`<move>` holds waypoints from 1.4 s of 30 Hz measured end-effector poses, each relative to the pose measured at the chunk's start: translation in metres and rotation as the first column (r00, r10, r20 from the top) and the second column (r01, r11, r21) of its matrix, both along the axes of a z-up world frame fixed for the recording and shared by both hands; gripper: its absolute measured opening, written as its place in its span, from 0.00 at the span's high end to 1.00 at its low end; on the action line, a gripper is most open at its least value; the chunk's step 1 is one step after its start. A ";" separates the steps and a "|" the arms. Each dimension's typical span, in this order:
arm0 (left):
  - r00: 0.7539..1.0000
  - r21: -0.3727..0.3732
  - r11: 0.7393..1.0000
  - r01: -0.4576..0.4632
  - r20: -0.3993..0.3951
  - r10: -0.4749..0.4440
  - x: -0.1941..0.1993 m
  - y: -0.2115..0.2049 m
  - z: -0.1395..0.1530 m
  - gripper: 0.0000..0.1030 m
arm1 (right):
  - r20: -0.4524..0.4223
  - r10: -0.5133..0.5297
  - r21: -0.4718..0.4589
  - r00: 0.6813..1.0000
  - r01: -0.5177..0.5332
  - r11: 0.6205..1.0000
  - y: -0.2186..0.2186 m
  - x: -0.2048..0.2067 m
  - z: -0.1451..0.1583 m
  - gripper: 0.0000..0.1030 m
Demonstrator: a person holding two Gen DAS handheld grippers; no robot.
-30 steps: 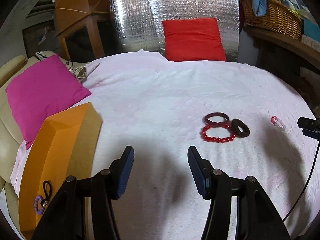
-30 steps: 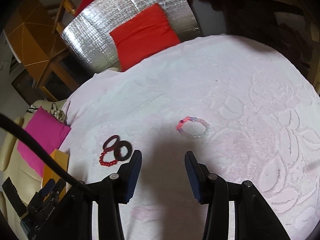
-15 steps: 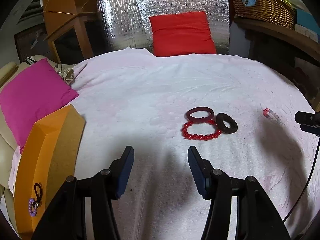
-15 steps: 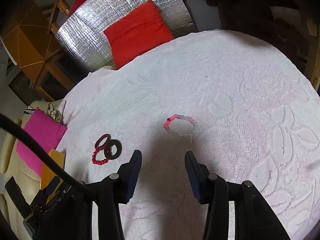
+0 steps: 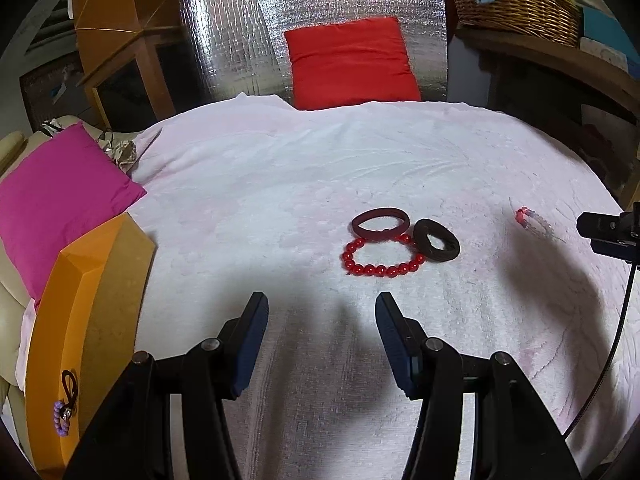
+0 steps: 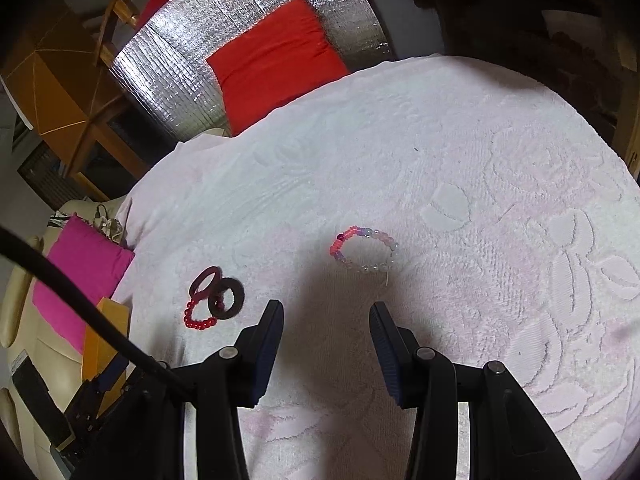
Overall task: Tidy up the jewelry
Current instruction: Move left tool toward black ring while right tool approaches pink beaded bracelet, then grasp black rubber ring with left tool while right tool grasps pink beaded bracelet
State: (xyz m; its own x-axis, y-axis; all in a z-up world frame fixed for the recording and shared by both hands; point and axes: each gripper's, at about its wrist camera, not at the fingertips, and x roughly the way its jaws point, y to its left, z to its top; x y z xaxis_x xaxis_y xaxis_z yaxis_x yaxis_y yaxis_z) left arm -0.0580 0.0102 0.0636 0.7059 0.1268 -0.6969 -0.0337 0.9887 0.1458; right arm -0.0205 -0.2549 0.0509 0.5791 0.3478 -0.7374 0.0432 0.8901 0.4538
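A red bead bracelet, a maroon ring band and a dark brown ring band lie together on the white bedspread. My left gripper is open and empty, just short of them. A pink and clear bead bracelet lies apart to the right; it also shows in the left wrist view. My right gripper is open and empty, just short of it. The red bracelet cluster shows at left.
An orange box stands at the bed's left edge with a purple bead bracelet and a dark band inside. A magenta cushion lies left, a red cushion against silver foil at the back, a wicker basket at right.
Both grippers have moved forward. The red bracelet cluster has come closer to the left gripper, and the pink and clear bracelet closer to the right one. Both jaws stay open.
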 end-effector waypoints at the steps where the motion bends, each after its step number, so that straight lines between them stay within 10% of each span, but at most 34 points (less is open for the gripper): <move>1: 1.000 0.000 1.000 0.002 0.000 -0.002 0.000 -0.001 0.000 0.45 | 0.000 0.000 0.000 1.000 0.000 1.000 0.000 0.000 0.000 0.53; 17: 0.992 -0.078 0.996 -0.041 -0.124 0.031 0.018 0.025 -0.019 0.45 | -0.024 -0.069 -0.006 0.997 0.069 0.998 -0.016 0.034 -0.017 0.54; 25: 0.990 -0.143 0.990 -0.004 -0.140 -0.016 0.026 0.036 -0.025 0.45 | -0.038 -0.090 -0.150 0.995 0.084 0.985 0.002 0.068 -0.036 0.54; 32: 0.987 -0.253 0.962 0.107 -0.086 -0.132 0.035 0.024 -0.021 0.42 | -0.055 -0.044 -0.258 0.998 0.028 0.966 0.019 0.079 -0.048 0.92; 42: 0.982 -0.259 0.952 0.164 -0.048 -0.182 0.065 -0.016 -0.030 0.39 | -0.049 -0.027 -0.129 0.998 0.020 0.991 -0.018 0.058 -0.038 0.92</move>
State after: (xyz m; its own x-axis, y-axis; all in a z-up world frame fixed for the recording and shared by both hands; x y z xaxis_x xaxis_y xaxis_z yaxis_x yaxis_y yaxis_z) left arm 0.0068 -0.0055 0.0340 0.6495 -0.1800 -0.7387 0.1425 0.9832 -0.1143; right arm 0.0370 -0.2724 0.0132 0.5465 0.2353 -0.8037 0.0852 0.9391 0.3328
